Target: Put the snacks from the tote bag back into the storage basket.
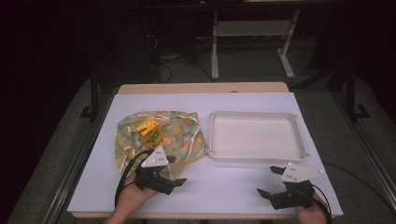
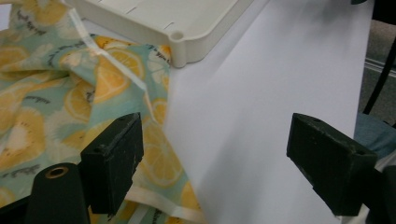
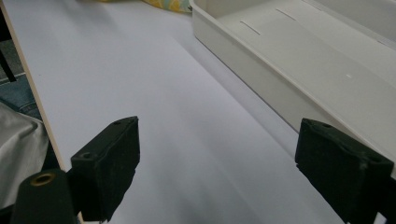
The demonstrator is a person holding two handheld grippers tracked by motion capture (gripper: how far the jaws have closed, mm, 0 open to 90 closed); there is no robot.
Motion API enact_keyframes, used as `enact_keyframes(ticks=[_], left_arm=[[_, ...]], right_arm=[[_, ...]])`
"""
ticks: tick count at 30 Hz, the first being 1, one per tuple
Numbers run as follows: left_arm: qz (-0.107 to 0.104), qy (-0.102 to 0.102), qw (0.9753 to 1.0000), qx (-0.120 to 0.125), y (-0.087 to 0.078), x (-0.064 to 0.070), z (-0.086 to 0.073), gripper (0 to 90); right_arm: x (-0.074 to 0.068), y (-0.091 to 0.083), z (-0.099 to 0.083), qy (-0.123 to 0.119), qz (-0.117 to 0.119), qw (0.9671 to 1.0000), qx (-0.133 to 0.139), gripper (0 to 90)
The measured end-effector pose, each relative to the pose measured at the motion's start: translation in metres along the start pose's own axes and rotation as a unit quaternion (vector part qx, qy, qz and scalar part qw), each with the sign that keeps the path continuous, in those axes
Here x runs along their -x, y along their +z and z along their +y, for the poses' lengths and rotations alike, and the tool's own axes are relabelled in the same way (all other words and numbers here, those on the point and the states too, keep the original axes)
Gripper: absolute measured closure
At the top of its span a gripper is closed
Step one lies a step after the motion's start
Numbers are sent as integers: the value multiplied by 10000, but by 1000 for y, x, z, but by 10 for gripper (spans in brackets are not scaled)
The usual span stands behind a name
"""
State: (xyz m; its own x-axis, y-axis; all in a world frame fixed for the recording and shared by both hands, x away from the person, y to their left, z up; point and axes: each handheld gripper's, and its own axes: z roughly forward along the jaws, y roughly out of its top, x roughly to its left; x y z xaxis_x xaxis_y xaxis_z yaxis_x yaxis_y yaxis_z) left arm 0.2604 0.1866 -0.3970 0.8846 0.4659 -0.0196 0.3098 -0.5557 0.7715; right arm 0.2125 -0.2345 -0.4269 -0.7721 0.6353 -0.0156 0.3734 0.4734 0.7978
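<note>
On white tabletop (image 1: 224, 186) – lemon cloth (image 1: 177, 135) beside tray (image 1: 256, 156); both tongs apart, dark rm behind.

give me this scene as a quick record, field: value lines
surface: white table top
cloth: lemon-print cloth, rumpled, left of the tray, touching its near left corner
on cloth: small yellow box
tray: white tray, empty
left gripper: open, over the cloth's near edge
right gripper: open, over bare table near the tray
held: nothing

lemon-print teal cloth (image 1: 175, 133), cream tray (image 1: 256, 157), yellow box (image 1: 148, 127), white tabletop (image 1: 224, 184)
</note>
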Motion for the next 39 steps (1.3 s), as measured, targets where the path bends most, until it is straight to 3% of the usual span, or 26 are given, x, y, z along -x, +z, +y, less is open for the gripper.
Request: enact_keyframes(ticks=[22, 27, 39], left_arm=[[405, -265, 9987, 171, -33, -24, 2, 176], [592, -188, 9980, 98, -39, -26, 2, 198], [694, -68, 9976, -40, -56, -41, 17, 217]], right_arm=[[0, -1, 0, -7, 20, 10000, 12, 135], [1, -1, -2, 83, -41, 10000, 5, 135], [0, 0, -3, 99, -72, 9999, -29, 135]])
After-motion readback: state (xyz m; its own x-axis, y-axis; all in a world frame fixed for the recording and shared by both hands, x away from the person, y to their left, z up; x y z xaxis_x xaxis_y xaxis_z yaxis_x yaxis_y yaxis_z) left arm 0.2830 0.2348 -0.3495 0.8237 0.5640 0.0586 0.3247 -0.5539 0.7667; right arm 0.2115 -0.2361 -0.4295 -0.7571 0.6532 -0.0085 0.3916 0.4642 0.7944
